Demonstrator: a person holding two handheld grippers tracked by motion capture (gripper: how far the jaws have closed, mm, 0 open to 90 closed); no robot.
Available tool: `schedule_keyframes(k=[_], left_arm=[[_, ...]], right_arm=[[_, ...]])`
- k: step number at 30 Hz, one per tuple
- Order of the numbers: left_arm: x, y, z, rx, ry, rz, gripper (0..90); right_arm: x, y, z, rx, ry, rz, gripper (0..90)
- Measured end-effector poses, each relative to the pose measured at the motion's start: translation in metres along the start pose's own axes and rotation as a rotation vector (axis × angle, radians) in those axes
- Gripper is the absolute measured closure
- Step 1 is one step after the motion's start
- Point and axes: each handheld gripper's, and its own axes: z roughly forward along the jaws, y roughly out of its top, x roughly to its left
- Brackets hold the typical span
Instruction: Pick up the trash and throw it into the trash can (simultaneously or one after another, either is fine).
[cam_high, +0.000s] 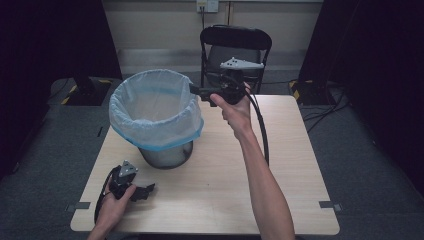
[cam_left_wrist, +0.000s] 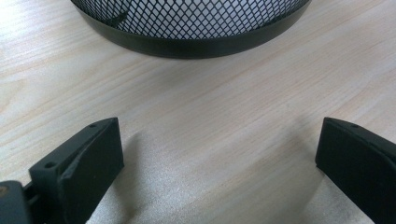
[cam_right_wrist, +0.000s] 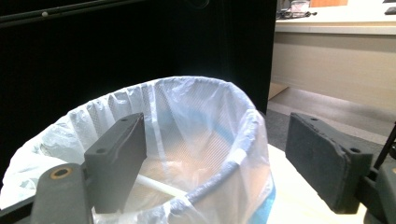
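Table (cam_high: 300, 150): light wood-grain top, square, standing on grey carpet (cam_high: 380, 165).
Chair (cam_high: 236, 42): black folding type, just behind the table's far edge.
Walls: black drapes (cam_high: 50, 40) left and right; pale panelled wall (cam_high: 160, 25) at back.
Floor: cables (cam_high: 325, 107) trailing at right.

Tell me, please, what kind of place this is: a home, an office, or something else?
Probably a lab or studio set up for recording, not a home. A small wooden table stands between dark curtains, with a folding chair behind it and cables lying on the grey carpet.
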Motion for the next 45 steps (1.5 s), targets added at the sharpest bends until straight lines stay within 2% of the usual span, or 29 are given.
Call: schedule_keyframes(k=[5,15,22,33,37,39,40,45], left_arm=[[0.000,0.000,0.000,0.000,0.000,0.000,0.3],[0.000,0.000,0.000,0.000,0.000,0.000,0.3],[0.000,0.000,0.000,0.000,0.000,0.000,0.3],[0.000,0.000,0.000,0.000,0.000,0.000,0.3],[0.000,0.000,0.000,0.000,0.000,0.000,0.3],[0.000,0.000,0.000,0.000,0.000,0.000,0.3],[0.000,0.000,0.000,0.000,0.000,0.000,0.3],[0.000,0.000,0.000,0.000,0.000,0.000,0.3]], right_arm=[[-0.004,-0.003,-0.006,0.014,-0.016,-0.014,19.8],[-0.016,-0.014,-0.022,0.029,-0.063,-0.014,19.2],[-0.026,-0.022,-0.035,0.029,-0.089,0.011,18.9],[-0.040,-0.043,-0.056,0.049,-0.150,0.034,17.8],[-0.043,-0.051,-0.061,0.072,-0.180,0.027,17.5],[-0.044,-0.054,-0.063,0.073,-0.188,0.027,17.5],[-0.046,-0.058,-0.067,0.072,-0.209,0.028,17.5],[-0.048,-0.066,-0.075,0.074,-0.229,0.028,17.7]])
